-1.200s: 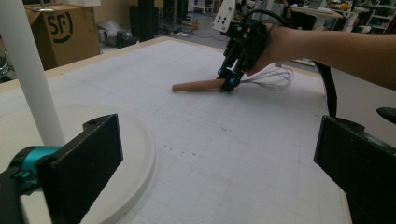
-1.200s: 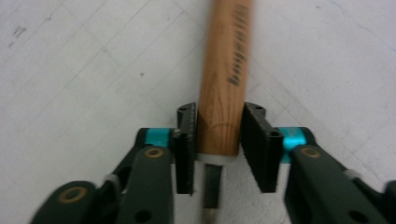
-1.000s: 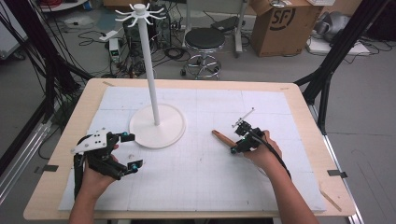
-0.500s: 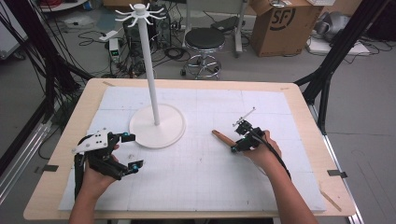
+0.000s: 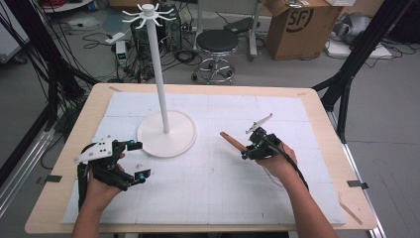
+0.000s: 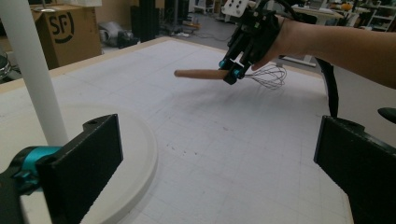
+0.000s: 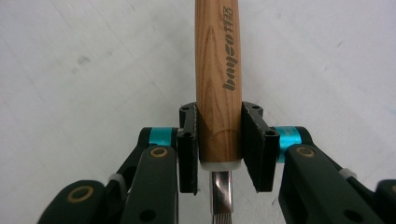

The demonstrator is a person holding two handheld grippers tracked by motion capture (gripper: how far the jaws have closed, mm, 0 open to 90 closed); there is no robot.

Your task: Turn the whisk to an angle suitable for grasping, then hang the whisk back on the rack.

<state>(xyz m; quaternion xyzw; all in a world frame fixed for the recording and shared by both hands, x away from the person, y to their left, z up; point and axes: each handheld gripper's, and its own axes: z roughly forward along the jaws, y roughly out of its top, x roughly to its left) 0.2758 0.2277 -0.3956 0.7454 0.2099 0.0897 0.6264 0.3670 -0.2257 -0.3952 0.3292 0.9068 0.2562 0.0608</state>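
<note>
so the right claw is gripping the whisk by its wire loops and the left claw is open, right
Not quite. The right claw grips the whisk by its wooden handle, just above the wires, as the right gripper view shows. The wire loops hang free behind the jaws in the left gripper view. The left claw is open, as you said.

No visible change since earlier.
</note>
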